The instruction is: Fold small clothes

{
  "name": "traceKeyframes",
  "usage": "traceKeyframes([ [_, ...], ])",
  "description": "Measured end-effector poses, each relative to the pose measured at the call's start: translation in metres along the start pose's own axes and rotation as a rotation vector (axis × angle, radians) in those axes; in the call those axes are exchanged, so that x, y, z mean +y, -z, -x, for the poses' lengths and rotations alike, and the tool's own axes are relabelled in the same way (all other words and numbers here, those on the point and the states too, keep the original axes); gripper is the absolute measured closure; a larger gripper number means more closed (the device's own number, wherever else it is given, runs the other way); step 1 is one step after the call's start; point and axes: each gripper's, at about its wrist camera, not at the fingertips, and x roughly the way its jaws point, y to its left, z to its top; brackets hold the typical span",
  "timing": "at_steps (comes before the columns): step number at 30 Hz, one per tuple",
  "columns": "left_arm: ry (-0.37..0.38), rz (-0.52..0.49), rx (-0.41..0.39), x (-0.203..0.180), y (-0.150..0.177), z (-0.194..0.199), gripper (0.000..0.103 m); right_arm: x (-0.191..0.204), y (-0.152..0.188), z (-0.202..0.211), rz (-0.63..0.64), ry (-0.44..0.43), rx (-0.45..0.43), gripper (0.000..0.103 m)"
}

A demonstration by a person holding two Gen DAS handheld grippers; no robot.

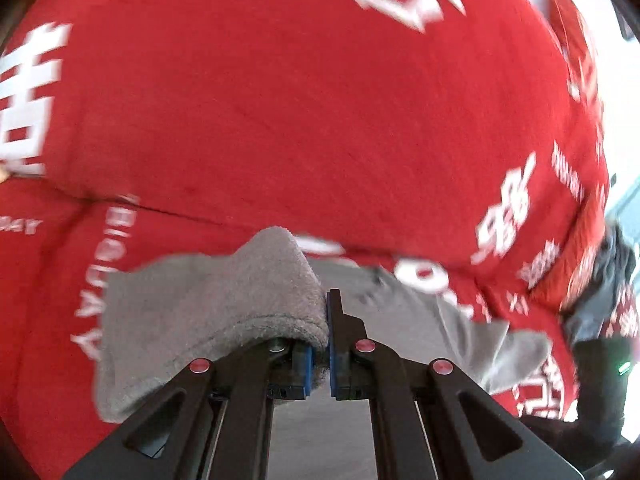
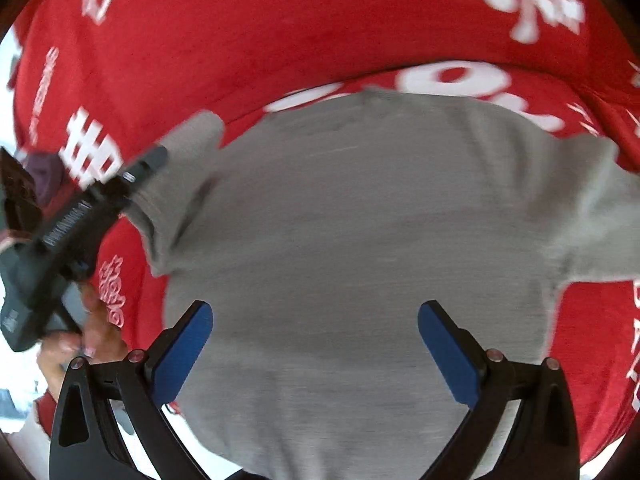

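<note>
A: Left gripper (image 1: 320,344)?
B: Pinched on a fuzzy fold of the grey garment (image 2: 360,240), cuff side probably; the frame is blurred.
A: Right gripper (image 2: 316,344)?
B: Spread wide, blue pads (image 2: 184,352) hovering over the garment's middle.
A: Location?
B: Garment lies flat on the red cloth (image 2: 280,40) with white print. A hand (image 2: 96,336) shows at left.

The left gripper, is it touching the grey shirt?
Touching. The left wrist view shows the left gripper shut on a bunched fold of the grey shirt, cloth squeezed between its blue pads.
</note>
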Motion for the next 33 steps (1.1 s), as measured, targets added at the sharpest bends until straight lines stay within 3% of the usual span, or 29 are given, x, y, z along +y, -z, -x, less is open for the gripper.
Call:
traceKeyframes([
  [4, -0.091, -0.06, 0.105, -0.022, 0.027, -0.05, 0.096, -0.038, 0.0, 0.001, -0.055, 0.016, 0.005, 0.0],
  [5, -0.115, -0.077, 0.129, -0.026, 0.031, -0.059, 0.09, -0.044, 0.001, -0.001, -0.064, 0.019, 0.009, 0.0],
  [6, -0.144, -0.097, 0.154, -0.028, 0.038, -0.066, 0.067, -0.045, 0.003, -0.003, -0.068, 0.022, 0.014, 0.0],
  [8, -0.186, -0.107, 0.159, -0.025, 0.044, -0.065, 0.031, -0.05, 0.003, -0.005, -0.069, 0.032, 0.021, 0.0],
  [12, -0.179, -0.106, 0.15, -0.018, 0.041, -0.039, 0.03, -0.041, -0.002, -0.001, -0.028, 0.074, 0.008, 0.0],
  [15, -0.188, -0.098, 0.139, 0.0, 0.034, -0.005, 0.03, -0.009, -0.014, 0.006, 0.098, 0.107, -0.039, 0.0],
  [19, -0.35, -0.046, 0.132, 0.059, 0.036, 0.035, 0.03, 0.06, -0.028, -0.004, 0.366, 0.117, -0.073, 0.0],
  [22, -0.409, 0.048, 0.216, 0.115, 0.043, 0.041, 0.03, 0.118, -0.027, -0.034, 0.61, 0.149, -0.056, 0.0],
  [25, -0.343, 0.164, 0.277, 0.155, 0.044, 0.035, 0.03, 0.159, -0.015, -0.075, 0.836, 0.214, -0.023, 0.001],
  [28, -0.242, 0.23, 0.302, 0.176, 0.039, 0.02, 0.03, 0.179, -0.009, -0.108, 0.92, 0.208, 0.014, 0.002],
  [30, -0.211, 0.243, 0.306, 0.181, 0.037, 0.012, 0.03, 0.182, -0.013, -0.13, 0.916, 0.221, 0.038, 0.01],
  [32, -0.18, 0.258, 0.313, 0.185, 0.033, 0.004, 0.03, 0.171, -0.02, -0.145, 0.855, 0.242, 0.079, 0.066],
  [33, -0.176, 0.264, 0.317, 0.187, 0.032, 0.001, 0.03, 0.162, -0.031, -0.141, 0.757, 0.158, 0.085, 0.073],
])
